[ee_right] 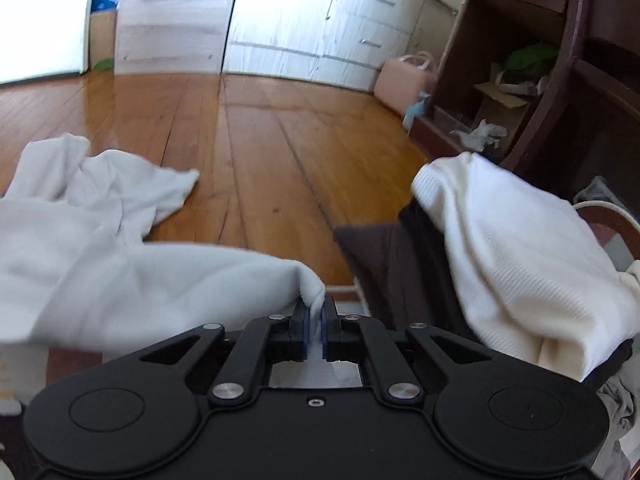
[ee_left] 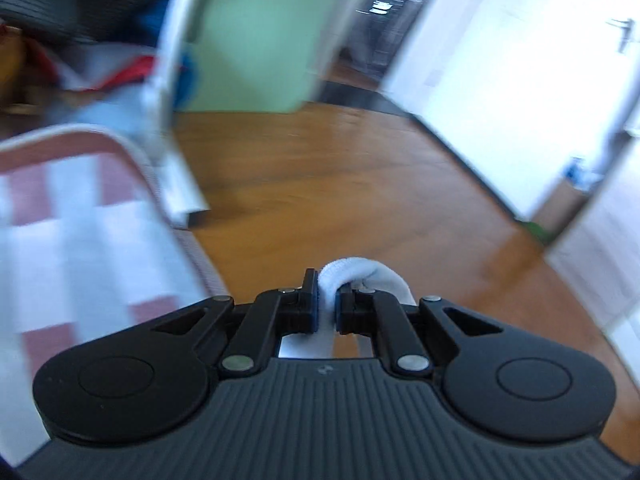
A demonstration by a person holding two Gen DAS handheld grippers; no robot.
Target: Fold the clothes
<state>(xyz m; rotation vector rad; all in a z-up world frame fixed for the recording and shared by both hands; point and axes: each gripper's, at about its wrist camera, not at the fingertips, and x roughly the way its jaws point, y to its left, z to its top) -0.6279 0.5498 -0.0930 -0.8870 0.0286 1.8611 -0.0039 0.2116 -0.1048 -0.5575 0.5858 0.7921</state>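
My left gripper (ee_left: 328, 300) is shut on a bunched fold of a white garment (ee_left: 360, 274), which loops up between the pads above the wooden floor. In the right wrist view the same white garment (ee_right: 120, 264) spreads out to the left, held up above the floor, and my right gripper (ee_right: 316, 320) is shut on a corner of it. A cream knitted garment (ee_right: 520, 260) lies over a dark brown one (ee_right: 400, 268) at the right.
A red-and-white checked bed cover (ee_left: 80, 240) fills the left of the left wrist view, with a white frame (ee_left: 172, 80) and a pale green door (ee_left: 260, 40) behind. Wooden floor (ee_right: 260, 140), white drawers (ee_right: 340, 20), a pink bag (ee_right: 404, 80) and a dark shelf unit (ee_right: 520, 60) lie ahead.
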